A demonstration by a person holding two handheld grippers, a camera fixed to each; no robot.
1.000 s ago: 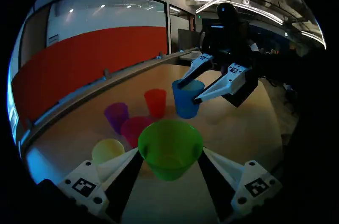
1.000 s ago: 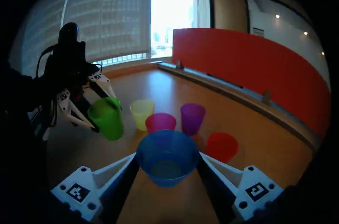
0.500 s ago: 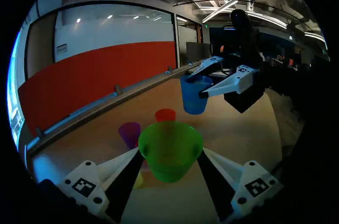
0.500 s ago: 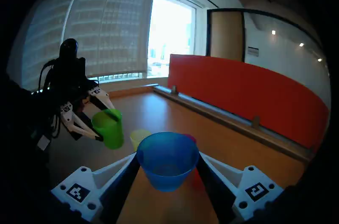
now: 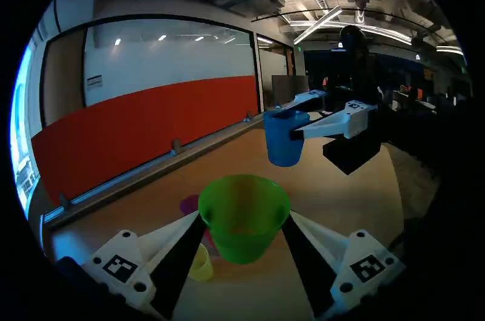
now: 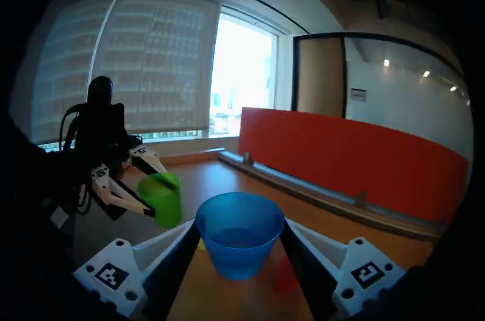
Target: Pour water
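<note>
Left tongs (image 5: 244,219) clamp a green cup (image 5: 245,242), right tongs (image 6: 240,225) clamp a blue cup (image 6: 240,257) (both held above the surface (image 5: 339,190)).

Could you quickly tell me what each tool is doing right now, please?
Left tool: closed on the green cup.
Right tool: closed on the blue cup.
</note>
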